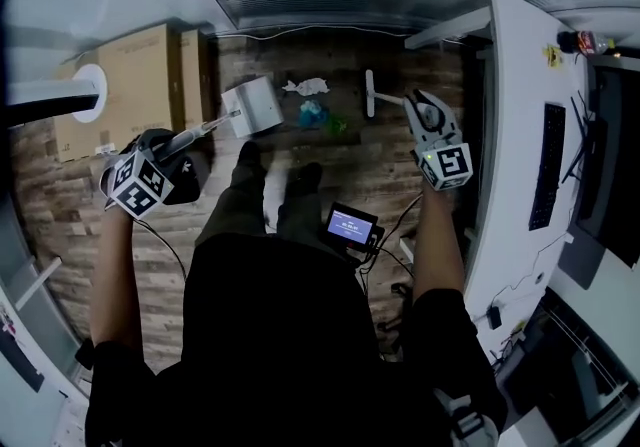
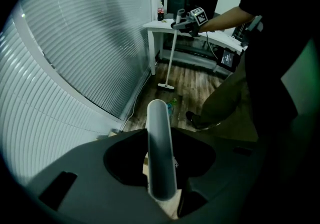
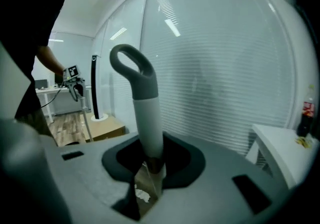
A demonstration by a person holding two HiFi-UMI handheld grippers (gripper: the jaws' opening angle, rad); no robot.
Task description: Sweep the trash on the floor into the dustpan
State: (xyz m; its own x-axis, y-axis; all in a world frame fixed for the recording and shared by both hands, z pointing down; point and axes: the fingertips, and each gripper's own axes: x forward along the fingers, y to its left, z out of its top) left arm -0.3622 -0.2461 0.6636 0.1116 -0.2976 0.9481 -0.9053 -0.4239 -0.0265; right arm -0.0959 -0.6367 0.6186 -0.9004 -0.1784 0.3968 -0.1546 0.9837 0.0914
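Observation:
In the head view my left gripper [image 1: 185, 143] is shut on the long handle of a white dustpan [image 1: 252, 105], whose pan sits on the wooden floor ahead of me. My right gripper [image 1: 428, 117] is shut on the broom handle, with the broom head [image 1: 370, 93] down on the floor. Between pan and broom lie a crumpled white paper [image 1: 305, 87] and blue-green scraps [image 1: 316, 116]. The left gripper view shows the pale dustpan handle [image 2: 159, 148] clamped in my left gripper [image 2: 161, 188]. In the right gripper view the broom handle [image 3: 149, 123], with its grey loop on top, stands in my right gripper [image 3: 150, 168].
Cardboard boxes [image 1: 140, 75] stand at the left by the blinds. A white desk [image 1: 515, 135] with a keyboard and a bottle [image 1: 585, 40] runs along the right. My shoes [image 1: 250, 155] are just behind the trash. A small lit screen [image 1: 350, 225] hangs at my waist with cables.

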